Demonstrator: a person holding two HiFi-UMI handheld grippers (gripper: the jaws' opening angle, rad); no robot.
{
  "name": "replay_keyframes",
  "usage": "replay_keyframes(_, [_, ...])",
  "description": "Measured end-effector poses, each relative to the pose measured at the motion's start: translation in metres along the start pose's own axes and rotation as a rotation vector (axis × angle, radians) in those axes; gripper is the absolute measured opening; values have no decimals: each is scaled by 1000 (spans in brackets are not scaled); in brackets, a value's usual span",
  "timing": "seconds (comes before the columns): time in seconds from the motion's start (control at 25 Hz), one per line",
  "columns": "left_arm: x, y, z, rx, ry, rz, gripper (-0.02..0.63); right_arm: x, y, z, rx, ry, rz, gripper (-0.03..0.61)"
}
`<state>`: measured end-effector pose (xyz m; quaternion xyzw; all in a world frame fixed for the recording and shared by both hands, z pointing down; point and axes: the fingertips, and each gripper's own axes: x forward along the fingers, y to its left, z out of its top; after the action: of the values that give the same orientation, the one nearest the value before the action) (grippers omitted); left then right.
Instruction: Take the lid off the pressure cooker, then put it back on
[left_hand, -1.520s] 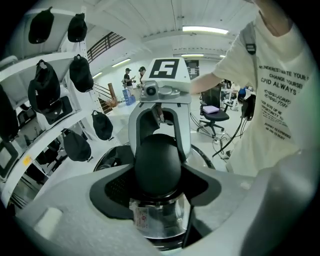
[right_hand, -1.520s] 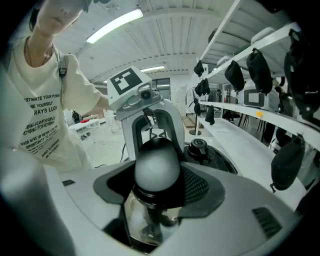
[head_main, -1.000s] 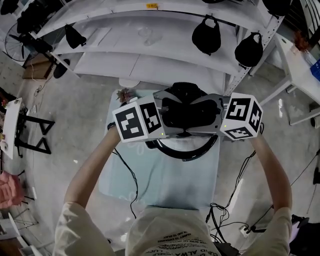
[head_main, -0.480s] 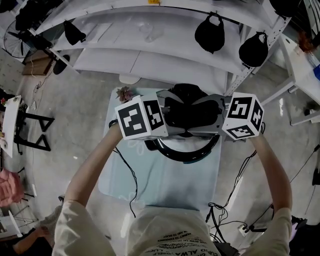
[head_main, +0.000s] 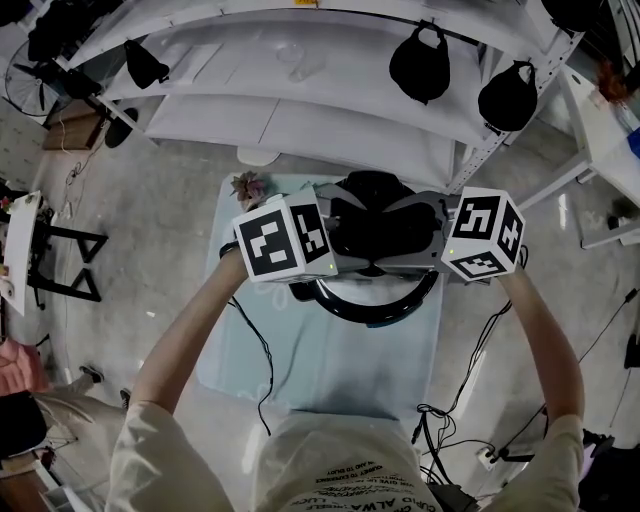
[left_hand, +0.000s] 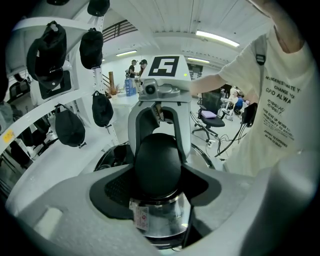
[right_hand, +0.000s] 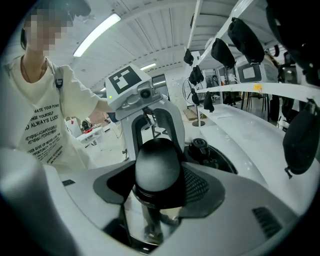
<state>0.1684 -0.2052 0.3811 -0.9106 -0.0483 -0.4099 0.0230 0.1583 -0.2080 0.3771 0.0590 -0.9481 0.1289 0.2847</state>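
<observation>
The pressure cooker (head_main: 378, 225) stands on a pale mat (head_main: 330, 370), dark on top with a glossy black rim (head_main: 370, 308) towards me. My left gripper (head_main: 335, 242) and right gripper (head_main: 435, 242) face each other across it. In the left gripper view the jaws close round a rounded black side handle (left_hand: 159, 160), with the steel body (left_hand: 160, 220) and a label below. The right gripper (right_hand: 157, 170) holds the opposite black handle (right_hand: 157, 165) the same way; a valve knob (right_hand: 199, 145) on the lid (right_hand: 222, 162) shows behind. Whether the handles belong to lid or pot I cannot tell.
A small potted plant (head_main: 247, 187) sits at the mat's far left corner. White shelving (head_main: 300, 110) behind carries hanging black caps (head_main: 418, 65). Cables (head_main: 262, 352) trail over the mat's left edge and on the floor at right (head_main: 450, 420).
Both grippers and the cooker keep their places. At the lower left edge of the head view a person on the floor has shifted.
</observation>
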Motion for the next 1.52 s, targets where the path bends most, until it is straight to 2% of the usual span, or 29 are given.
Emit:
replay_keyframes(0.4, [4,-1,-4,-2,7,-5,278,3,-1,-4,3,13,2,276])
replay_keyframes(1.28, [8,-3,-5,35,-38,22,278,7,1,-8,-42,20,-23,278])
replay_keyframes(1.4, [6,-3,-6,26,-72,50,278,7,0,-7,-41,6,-69,287])
replay_keyframes(1.52, [1,1,-8,-17,-135,133,283,4,-4,-7,-23,-30,-133,301])
